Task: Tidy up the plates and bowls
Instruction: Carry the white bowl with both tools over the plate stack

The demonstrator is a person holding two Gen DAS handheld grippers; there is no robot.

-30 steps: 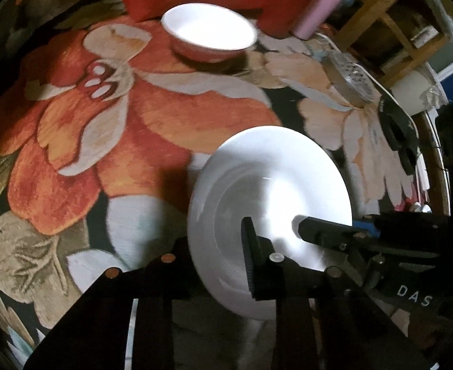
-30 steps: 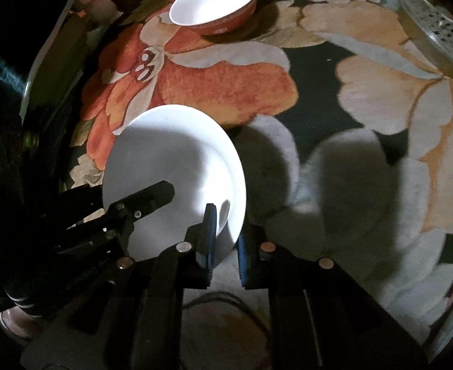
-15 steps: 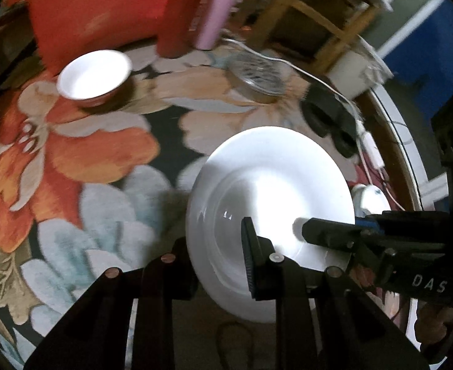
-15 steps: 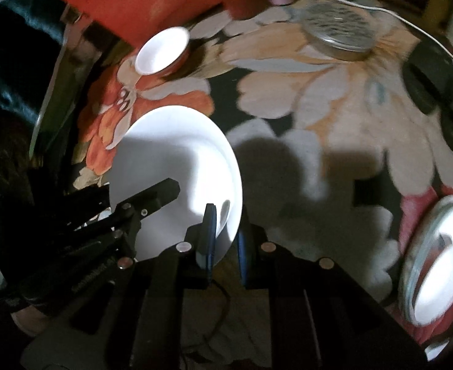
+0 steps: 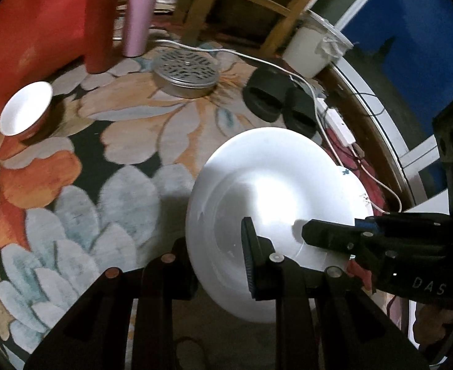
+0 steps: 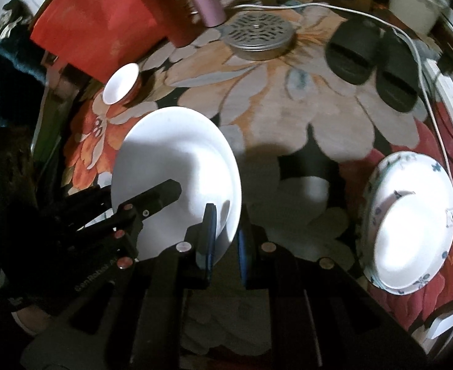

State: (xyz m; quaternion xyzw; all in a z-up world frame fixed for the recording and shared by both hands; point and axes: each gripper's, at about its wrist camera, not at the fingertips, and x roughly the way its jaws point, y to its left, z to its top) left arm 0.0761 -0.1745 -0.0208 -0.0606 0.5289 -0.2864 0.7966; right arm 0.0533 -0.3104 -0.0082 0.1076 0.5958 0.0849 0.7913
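Both grippers clamped on same white plate (image 5: pixel 266 191), jaws narrow, rim pinched between pads. Left gripper (image 5: pixel 217 265) on near rim, right gripper (image 6: pixel 226 234) on opposite rim. Plate held tilted above floral rug (image 6: pixel 272 117), clear of it. Patterned plate (image 6: pixel 411 222) lies on rug to right, empty. Small bowl (image 5: pixel 26 108) sits far left on rug, empty, beside red box (image 5: pixel 32 21). Perforated metal lid (image 6: pixel 259 35) and black slippers (image 6: pixel 371 58) further back.
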